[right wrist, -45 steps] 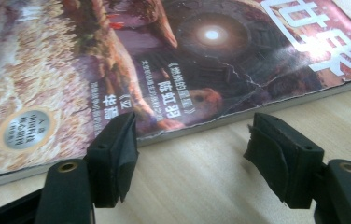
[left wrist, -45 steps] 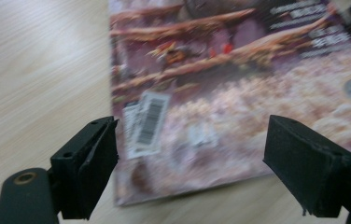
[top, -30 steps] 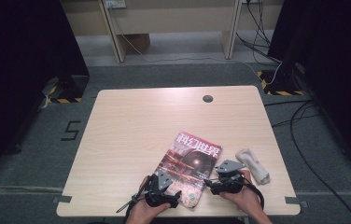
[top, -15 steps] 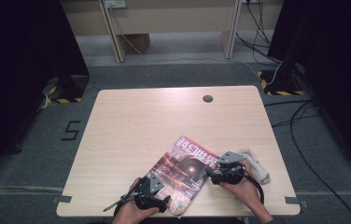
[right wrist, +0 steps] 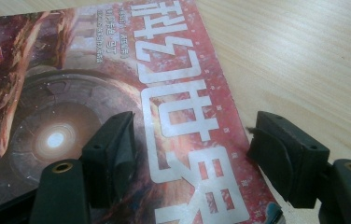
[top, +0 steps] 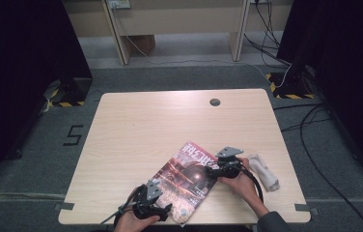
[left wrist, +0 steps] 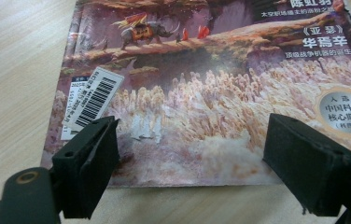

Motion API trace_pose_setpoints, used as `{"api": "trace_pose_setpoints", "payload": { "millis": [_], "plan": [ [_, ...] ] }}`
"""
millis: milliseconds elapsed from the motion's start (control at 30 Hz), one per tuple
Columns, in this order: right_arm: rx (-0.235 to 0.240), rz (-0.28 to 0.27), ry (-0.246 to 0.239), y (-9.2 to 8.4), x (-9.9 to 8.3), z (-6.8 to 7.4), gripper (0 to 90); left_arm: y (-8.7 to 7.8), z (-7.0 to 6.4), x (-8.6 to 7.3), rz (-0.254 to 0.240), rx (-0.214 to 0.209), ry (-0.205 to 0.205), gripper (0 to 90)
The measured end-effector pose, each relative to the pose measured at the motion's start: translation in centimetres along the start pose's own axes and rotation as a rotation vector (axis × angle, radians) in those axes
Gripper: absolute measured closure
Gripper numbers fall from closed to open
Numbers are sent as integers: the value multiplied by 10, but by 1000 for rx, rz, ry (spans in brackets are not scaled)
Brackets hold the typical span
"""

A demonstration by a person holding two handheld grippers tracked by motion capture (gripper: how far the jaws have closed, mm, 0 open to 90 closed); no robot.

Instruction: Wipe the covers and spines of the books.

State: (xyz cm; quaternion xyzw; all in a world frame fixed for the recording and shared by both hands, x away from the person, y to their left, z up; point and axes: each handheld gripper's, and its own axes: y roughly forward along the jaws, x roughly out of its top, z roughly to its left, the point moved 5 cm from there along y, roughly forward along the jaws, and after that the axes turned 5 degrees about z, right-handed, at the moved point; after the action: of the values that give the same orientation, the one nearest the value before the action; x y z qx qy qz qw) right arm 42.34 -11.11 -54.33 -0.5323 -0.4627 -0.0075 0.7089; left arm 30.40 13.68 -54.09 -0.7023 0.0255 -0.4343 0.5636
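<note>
A magazine with a red and brown illustrated cover lies flat and askew near the table's front edge. My left gripper is at its near corner. In the left gripper view the jaws stand wide apart over the cover's lower edge, beside a barcode sticker. My right gripper is at the far right corner by the white title. Its jaws have just been opening and straddle the title edge of the magazine. One jaw is over the cover, the other over bare wood. Neither gripper pinches the magazine.
A white rolled object lies on the table just right of my right hand. A round cable hole sits near the far edge. Cables run over the floor at the right, and desk legs stand beyond the table.
The magazine has swung so its near end points further left and has slid toward the front left. My left gripper moved left with it, and the right gripper moved left and away from the front edge.
</note>
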Motion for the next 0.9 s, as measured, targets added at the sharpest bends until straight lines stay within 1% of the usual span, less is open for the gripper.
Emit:
{"api": "trace_pose_setpoints", "payload": {
  "millis": [67,133,167,200,233,300,333,367,400,433,467,500,533,567,633,700,733,800,867,900],
  "plan": [
    [0,-3,0,-1,-1,1,315,1,2,0,5,2,-6,134],
    [21,7,-5,-4,-4,5,320,3,4,1,11,3,-15,97],
    [34,11,-17,-6,-6,8,322,3,4,0,15,4,-17,82],
    [45,17,-23,-9,-9,13,334,3,4,1,12,7,-12,79],
    [42,22,-33,-13,-11,15,365,3,4,1,14,11,-7,79],
    [44,23,-35,-16,-14,17,368,3,3,1,20,14,-3,79],
    [53,19,-32,-17,-14,16,367,3,3,1,19,16,-5,78],
    [51,17,-20,-16,-13,14,341,3,4,1,19,18,-6,73],
    [32,11,-25,-14,-12,10,322,3,4,2,17,16,-4,71],
    [13,14,-19,-12,-10,6,317,3,4,2,21,16,-2,66],
    [5,7,-11,-11,-9,4,305,4,4,2,22,18,-4,58],
    [6,3,5,-8,-8,0,303,4,4,2,22,17,-6,51],
    [-2,8,20,-6,-7,-4,279,4,5,2,24,13,-7,47],
    [-2,8,20,-6,-7,-4,279,4,5,2,24,13,-7,41],
    [13,12,46,-4,-7,-7,266,5,6,3,30,19,-6,33],
    [32,11,66,-4,-8,-8,298,5,6,3,31,21,-8,25],
    [43,8,82,-4,-9,-7,300,5,6,3,31,23,-9,23],
    [30,7,67,-6,-10,-6,300,5,7,4,34,40,-1,16],
    [25,22,83,-8,-12,-5,298,4,11,4,36,71,3,15],
    [27,29,79,-11,-14,-4,297,4,13,4,34,81,1,15]
  ]
}}
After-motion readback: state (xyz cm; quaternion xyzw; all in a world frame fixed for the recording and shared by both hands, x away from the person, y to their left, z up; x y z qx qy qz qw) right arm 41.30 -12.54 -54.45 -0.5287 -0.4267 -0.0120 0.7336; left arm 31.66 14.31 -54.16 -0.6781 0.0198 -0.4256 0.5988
